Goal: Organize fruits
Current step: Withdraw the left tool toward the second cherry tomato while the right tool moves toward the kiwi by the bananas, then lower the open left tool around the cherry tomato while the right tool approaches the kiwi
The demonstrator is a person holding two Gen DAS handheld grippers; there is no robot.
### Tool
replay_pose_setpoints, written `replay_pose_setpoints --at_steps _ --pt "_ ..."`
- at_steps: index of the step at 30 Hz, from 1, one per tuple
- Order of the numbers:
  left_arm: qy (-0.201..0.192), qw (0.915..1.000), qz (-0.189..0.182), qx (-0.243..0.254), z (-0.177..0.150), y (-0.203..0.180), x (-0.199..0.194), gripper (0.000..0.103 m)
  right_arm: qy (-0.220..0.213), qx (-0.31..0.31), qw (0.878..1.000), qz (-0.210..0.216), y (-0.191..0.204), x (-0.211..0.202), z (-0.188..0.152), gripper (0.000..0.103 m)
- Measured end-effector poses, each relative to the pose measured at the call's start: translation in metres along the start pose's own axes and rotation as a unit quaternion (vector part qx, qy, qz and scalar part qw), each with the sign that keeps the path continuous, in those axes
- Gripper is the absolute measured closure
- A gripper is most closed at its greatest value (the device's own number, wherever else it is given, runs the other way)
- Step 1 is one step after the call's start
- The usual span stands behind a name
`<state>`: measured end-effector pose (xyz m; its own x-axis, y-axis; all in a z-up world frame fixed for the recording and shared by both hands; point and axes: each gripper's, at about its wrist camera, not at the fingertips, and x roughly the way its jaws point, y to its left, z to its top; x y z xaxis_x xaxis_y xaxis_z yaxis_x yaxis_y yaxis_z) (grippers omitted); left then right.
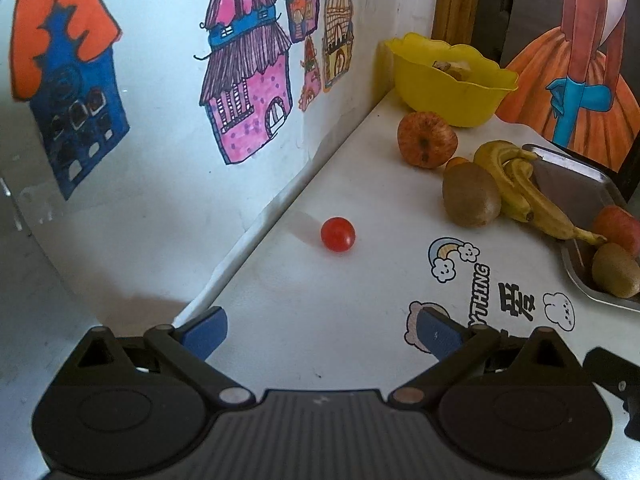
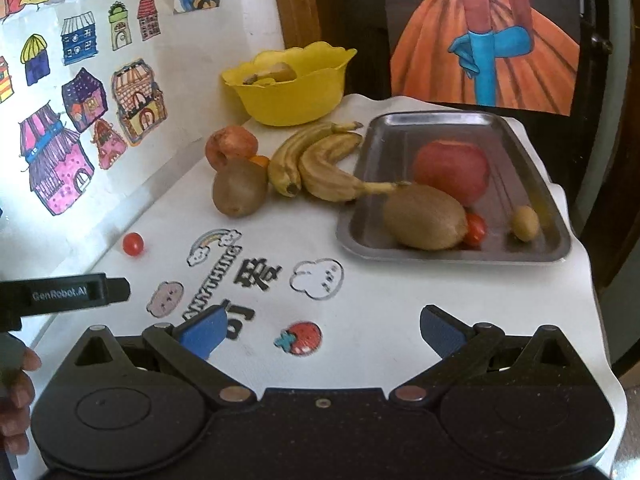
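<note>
A cherry tomato [image 1: 338, 234] [image 2: 133, 243] lies alone on the white table near the wall, straight ahead of my open, empty left gripper [image 1: 320, 334]. Further back lie an apple [image 1: 427, 139] [image 2: 231, 146], a kiwi [image 1: 471, 195] [image 2: 239, 187] and two bananas [image 1: 524, 188] [image 2: 320, 168]. The metal tray [image 2: 532, 184] [image 1: 576, 184] holds an apple [image 2: 452, 170], a large kiwi [image 2: 425, 216], a cherry tomato [image 2: 476, 229] and a small kiwi [image 2: 526, 223]. My right gripper [image 2: 320, 330] hovers open and empty over the table's front.
A yellow bowl [image 1: 452, 80] [image 2: 292, 84] with something pale inside stands at the back by the wall. Drawings cover the wall on the left [image 1: 248, 80]. A small orange fruit [image 2: 259, 160] peeks from behind the kiwi. The table edge [image 2: 592, 300] curves along the right.
</note>
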<state>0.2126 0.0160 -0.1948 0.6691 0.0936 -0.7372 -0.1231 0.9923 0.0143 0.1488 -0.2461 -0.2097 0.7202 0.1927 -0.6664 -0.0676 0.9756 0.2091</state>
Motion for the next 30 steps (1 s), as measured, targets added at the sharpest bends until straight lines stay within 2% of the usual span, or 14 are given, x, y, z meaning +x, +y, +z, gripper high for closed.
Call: replay_pose_setpoints --at_steps 9,19,23,30 --pt "-0.001 0.9999 -0.009 0.006 0.006 -0.005 0.009 0.0 -0.012 -0.02 1.0 0.015 0.009 0.013 0.017 0.001" --pt "-0.021 0.9989 -0.016 0.039 0.017 -0.021 0.02 0.0 -0.062 -0.072 0.995 0.034 0.002 0.027 0.042 0.001" --pt "-0.028 0.9978 -0.006 0.059 0.022 -0.027 0.029 0.001 -0.063 -0.072 0.993 0.068 0.0 0.035 0.053 0.001" --pt "-0.028 0.997 0.003 0.071 0.027 -0.028 0.046 0.001 -0.033 -0.053 0.988 0.143 0.011 0.06 0.071 0.001"
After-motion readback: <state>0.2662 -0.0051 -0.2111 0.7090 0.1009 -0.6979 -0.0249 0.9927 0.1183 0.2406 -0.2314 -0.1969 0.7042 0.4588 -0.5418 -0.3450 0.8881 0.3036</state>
